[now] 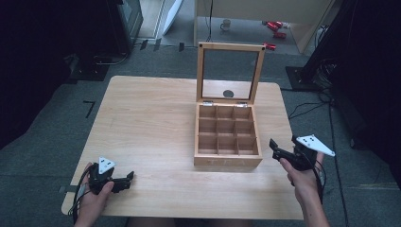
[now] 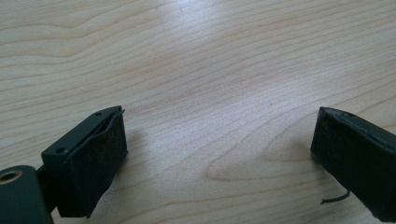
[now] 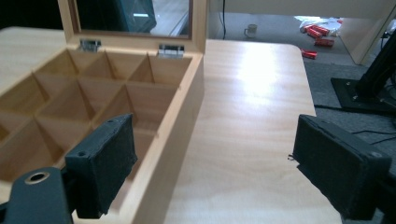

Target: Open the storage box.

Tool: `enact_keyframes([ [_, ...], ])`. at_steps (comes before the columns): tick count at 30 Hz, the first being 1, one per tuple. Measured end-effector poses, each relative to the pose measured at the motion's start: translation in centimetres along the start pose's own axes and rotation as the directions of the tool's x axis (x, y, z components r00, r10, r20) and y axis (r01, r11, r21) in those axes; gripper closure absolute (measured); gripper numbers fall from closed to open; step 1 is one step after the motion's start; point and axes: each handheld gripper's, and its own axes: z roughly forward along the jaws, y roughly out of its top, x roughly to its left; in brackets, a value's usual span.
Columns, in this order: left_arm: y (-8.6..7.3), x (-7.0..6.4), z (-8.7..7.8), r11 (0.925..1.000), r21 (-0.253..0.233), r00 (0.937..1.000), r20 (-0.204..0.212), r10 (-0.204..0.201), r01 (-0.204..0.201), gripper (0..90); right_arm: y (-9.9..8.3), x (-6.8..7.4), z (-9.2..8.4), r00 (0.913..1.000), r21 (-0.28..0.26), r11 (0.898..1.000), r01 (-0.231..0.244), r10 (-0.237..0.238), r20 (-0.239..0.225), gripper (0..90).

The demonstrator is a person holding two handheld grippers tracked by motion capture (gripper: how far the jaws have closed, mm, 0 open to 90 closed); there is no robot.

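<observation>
High view: a square wooden tea box with nine compartments (image 1: 228, 136) sits right of centre on the pale wooden worktop (image 1: 146, 123), glass-paned lid upright, all compartments empty. Left claw (image 1: 126, 180) lies near the front-left corner; right claw (image 1: 274, 147) by the right edge.

Left gripper view: left claw (image 2: 219, 140) spread wide, empty.

Right gripper view: right claw (image 3: 215, 154) spread wide, empty, beside the box (image 3: 93, 93).
</observation>
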Motion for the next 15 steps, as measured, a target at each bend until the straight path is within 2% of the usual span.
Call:
enact_keyframes([
  [5,0.0,0.0,0.0,1.0000,0.000,1.0000,0.000,-0.001,0.001,3.8,-1.8,0.1,-1.1,0.9997,0.019,1.000,0.021,-0.021,0.013,13.1],
  [15,0.0,0.0,0.0,1.0000,0.001,1.0000,0.000,0.001,-0.001,3.8,-4.7,-0.8,-2.4,0.9987,0.061,0.998,0.007,-0.010,0.049,12.3],
])
